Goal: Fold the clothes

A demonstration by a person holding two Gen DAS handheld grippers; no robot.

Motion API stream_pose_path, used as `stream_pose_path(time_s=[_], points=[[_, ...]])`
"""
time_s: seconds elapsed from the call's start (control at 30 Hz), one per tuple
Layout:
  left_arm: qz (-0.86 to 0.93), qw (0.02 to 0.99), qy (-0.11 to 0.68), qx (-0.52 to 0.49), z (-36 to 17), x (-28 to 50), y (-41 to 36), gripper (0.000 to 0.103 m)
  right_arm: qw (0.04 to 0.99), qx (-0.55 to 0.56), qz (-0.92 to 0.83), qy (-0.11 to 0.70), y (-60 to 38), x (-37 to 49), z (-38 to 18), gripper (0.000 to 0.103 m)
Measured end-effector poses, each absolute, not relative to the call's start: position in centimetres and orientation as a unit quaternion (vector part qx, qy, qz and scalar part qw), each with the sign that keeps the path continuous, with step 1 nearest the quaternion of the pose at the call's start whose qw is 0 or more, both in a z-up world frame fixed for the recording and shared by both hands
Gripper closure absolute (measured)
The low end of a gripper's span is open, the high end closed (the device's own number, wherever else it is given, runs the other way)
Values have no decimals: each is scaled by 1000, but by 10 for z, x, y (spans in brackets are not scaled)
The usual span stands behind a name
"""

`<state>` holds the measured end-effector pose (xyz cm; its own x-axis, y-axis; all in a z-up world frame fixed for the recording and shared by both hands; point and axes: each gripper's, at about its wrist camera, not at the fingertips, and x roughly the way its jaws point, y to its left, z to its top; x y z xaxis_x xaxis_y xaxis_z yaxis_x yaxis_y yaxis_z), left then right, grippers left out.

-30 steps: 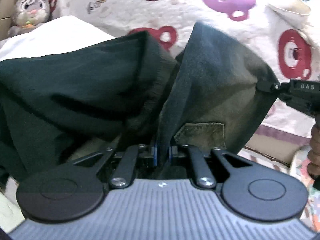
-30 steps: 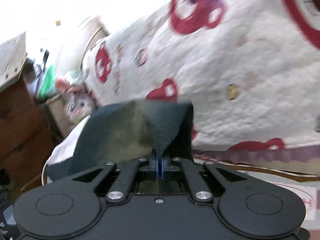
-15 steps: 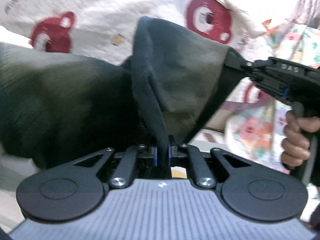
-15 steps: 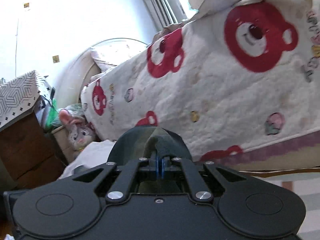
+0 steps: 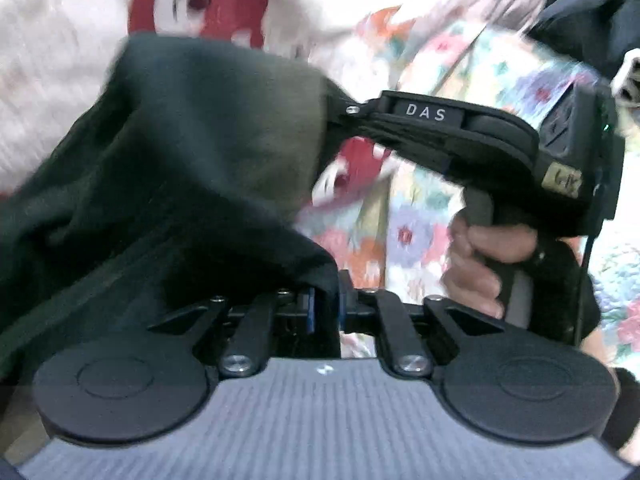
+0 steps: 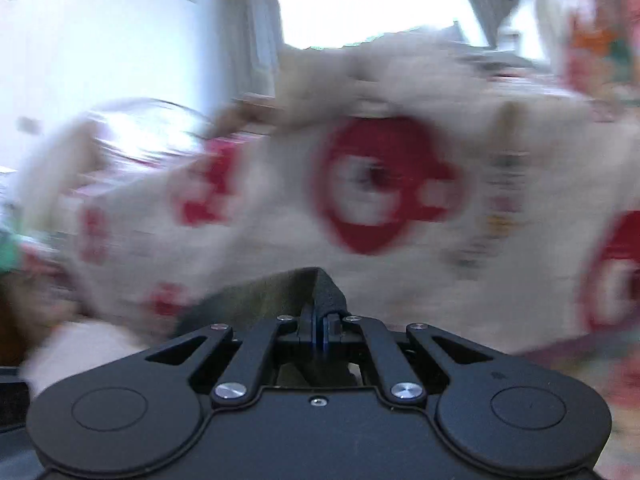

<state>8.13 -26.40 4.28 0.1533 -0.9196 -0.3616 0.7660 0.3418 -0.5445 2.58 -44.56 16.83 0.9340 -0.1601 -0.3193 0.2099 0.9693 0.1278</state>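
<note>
— Where's the dark green cloth garment (image 5: 180,152) right now?

— Up in the air, stretched between the two tongs in front of the white quilt with red bear prints (image 6: 384,184).

— Both clamped?

— The right gripper (image 6: 320,326) is clenched tight on one fold; a hand (image 5: 480,260) grips its handle. The left gripper (image 5: 325,306) has its jaws opening, with cloth between the blue pads (image 5: 310,308), hanging down.

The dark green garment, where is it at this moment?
In the left wrist view the dark green garment hangs across the left and centre, between the left gripper, whose fingers are opening around its edge, and the right gripper, which pinches its corner.
</note>
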Motion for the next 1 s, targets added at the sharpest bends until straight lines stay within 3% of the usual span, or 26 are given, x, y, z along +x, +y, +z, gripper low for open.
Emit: stream_pose_path(time_s=[0.03, 0.1, 0.17, 0.3, 0.47, 0.57, 0.7, 0.8, 0.87, 1.0], points=[[-554, 748, 353, -94, 29, 79, -277, 83, 972, 70, -124, 189, -462, 28, 154, 97], [-546, 750, 369, -51, 8, 72, -279, 62, 948, 55, -184, 254, -496, 31, 123, 91], [-541, 760, 360, -8, -7, 64, -267, 54, 925, 75, -234, 289, -524, 19, 80, 77], [-473, 812, 329, 97, -33, 67, -227, 40, 890, 153, -293, 315, -564, -17, 5, 71], [-363, 834, 396, 129, -77, 100, -166, 39, 872, 203, -283, 345, -569, -15, -36, 69], [-293, 832, 451, 133, -102, 112, -125, 39, 893, 177, -229, 345, -546, -2, -31, 60], [-256, 818, 508, 83, -118, 130, -85, 39, 926, 181, -169, 284, -510, -6, -4, 60], [-223, 849, 468, 104, -114, 135, -78, 39, 939, 222, -109, 238, -485, -5, 16, 57], [-205, 869, 426, 145, -114, 132, -82, 39, 945, 191, -86, 252, -462, 4, 22, 49], [-170, 887, 382, 196, -114, 129, -83, 33, 946, 92, -81, 301, -425, 12, 13, 49]])
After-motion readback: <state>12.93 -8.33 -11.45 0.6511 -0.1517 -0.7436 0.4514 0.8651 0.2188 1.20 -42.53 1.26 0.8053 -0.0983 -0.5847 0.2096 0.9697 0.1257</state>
